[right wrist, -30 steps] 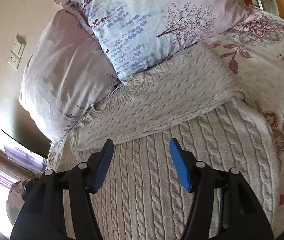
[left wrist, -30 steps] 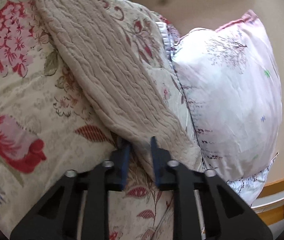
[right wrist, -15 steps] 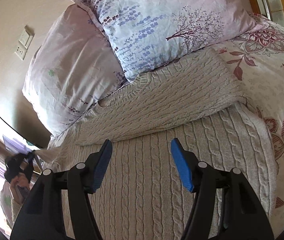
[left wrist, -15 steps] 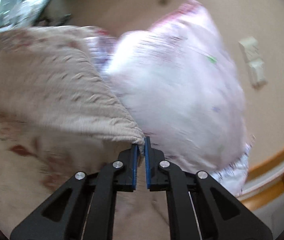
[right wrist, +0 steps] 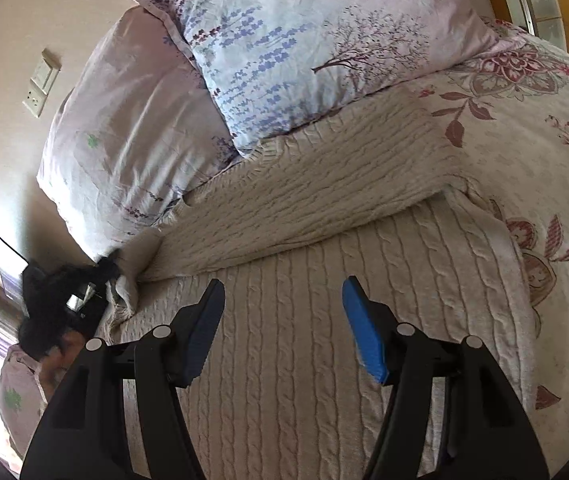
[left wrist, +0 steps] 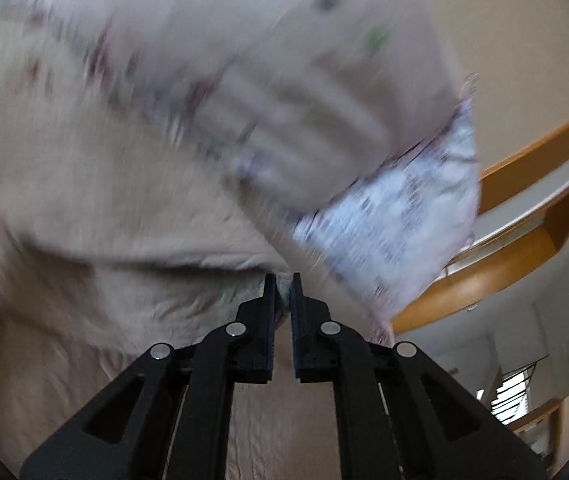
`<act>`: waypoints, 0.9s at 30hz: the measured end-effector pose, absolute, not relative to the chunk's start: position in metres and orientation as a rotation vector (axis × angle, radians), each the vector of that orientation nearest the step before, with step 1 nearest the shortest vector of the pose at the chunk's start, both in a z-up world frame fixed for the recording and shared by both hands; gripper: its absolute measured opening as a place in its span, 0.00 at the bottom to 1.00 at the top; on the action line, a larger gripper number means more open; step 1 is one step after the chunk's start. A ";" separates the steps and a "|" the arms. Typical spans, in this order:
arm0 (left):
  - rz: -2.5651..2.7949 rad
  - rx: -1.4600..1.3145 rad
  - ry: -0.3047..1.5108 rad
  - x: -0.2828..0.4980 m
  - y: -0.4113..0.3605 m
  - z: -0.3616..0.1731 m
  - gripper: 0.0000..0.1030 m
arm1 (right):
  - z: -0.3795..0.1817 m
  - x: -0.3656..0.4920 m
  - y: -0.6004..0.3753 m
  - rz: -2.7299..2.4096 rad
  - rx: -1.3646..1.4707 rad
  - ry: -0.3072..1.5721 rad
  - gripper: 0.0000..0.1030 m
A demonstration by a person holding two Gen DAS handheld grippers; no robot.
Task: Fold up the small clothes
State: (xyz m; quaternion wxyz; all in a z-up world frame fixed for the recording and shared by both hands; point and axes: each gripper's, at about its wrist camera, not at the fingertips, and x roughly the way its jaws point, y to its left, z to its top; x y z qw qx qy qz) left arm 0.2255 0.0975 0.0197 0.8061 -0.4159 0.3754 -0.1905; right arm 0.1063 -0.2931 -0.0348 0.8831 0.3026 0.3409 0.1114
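Left wrist view, blurred, showed the left gripper (left wrist: pixel 281 292) pinching a sleeve end of the cable-knit sweater (right wrist: pixel 284 360) spread on the bed (right wrist: pixel 544 140), apparently mid-fold, while the right gripper (right wrist: pixel 280 312) hovered spread above it; next, laying the sleeve flat across the body.

A bed with a floral quilt (right wrist: pixel 524 120) carries a beige cable-knit sweater (right wrist: pixel 304 360), spread across the near middle with one part folded over. Two pale lilac pillows (right wrist: pixel 304 40) lie at the far side, touching the sweater's far edge.
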 end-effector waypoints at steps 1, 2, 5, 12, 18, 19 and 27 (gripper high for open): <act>-0.408 -0.907 0.825 0.227 0.095 0.015 0.07 | -0.035 0.106 -0.294 0.230 0.631 0.712 0.61; -0.407 -0.923 0.843 0.228 0.095 0.009 0.08 | -0.036 0.106 -0.294 0.229 0.631 0.713 0.61; -0.395 -0.975 0.846 0.224 0.104 0.006 0.27 | -0.037 0.107 -0.294 0.231 0.630 0.715 0.61; -0.270 -1.144 0.775 0.212 0.161 0.007 0.39 | -0.041 0.111 -0.291 0.247 0.630 0.732 0.61; -0.109 -1.284 0.723 0.201 0.207 0.001 0.29 | -0.041 0.110 -0.295 0.248 0.627 0.726 0.61; -0.097 -1.283 0.717 0.203 0.209 0.003 0.19 | -0.041 0.109 -0.297 0.247 0.627 0.724 0.61; -0.239 -1.000 0.662 0.228 0.159 0.065 0.09 | -0.038 0.104 -0.309 0.233 0.626 0.696 0.61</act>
